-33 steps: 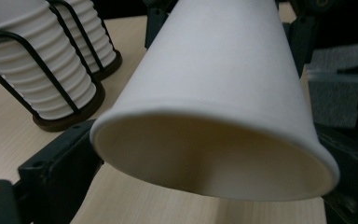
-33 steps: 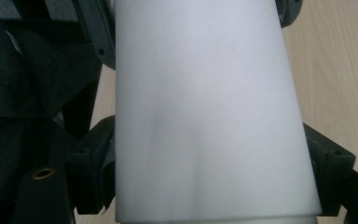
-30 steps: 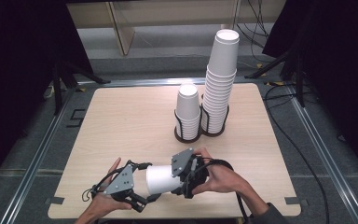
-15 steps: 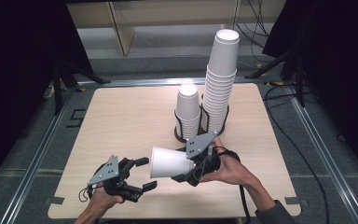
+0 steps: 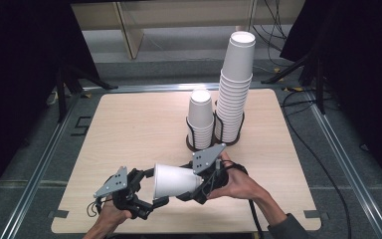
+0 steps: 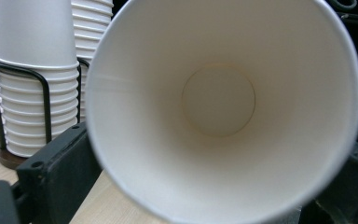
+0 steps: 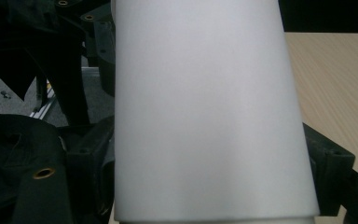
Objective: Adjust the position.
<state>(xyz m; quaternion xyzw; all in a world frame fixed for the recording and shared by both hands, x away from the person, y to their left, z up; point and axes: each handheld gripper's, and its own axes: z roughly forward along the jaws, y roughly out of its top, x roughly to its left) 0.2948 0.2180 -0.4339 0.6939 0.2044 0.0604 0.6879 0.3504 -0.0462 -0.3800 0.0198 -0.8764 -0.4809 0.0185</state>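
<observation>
Fingers of the left gripper (image 5: pixel 146 195) stand spread apart, gripping nothing, at the near left of the wooden table (image 5: pixel 129 124); the open mouth of a white paper cup (image 5: pixel 175 180) faces them, just beside. From the left gripper view, the cup (image 6: pixel 223 102) shows its empty inside and round bottom. Cup lies sideways above the table, narrow end toward the right gripper (image 5: pixel 199 186), whose jaws are closed against its sides; in the right gripper view black jaws flank the cup wall (image 7: pixel 209 116). Farther back, right of centre: short cup stack (image 5: pixel 200 119) and tall cup stack (image 5: pixel 234 89), each in a black wire holder (image 5: pixel 214 142), side by side.
</observation>
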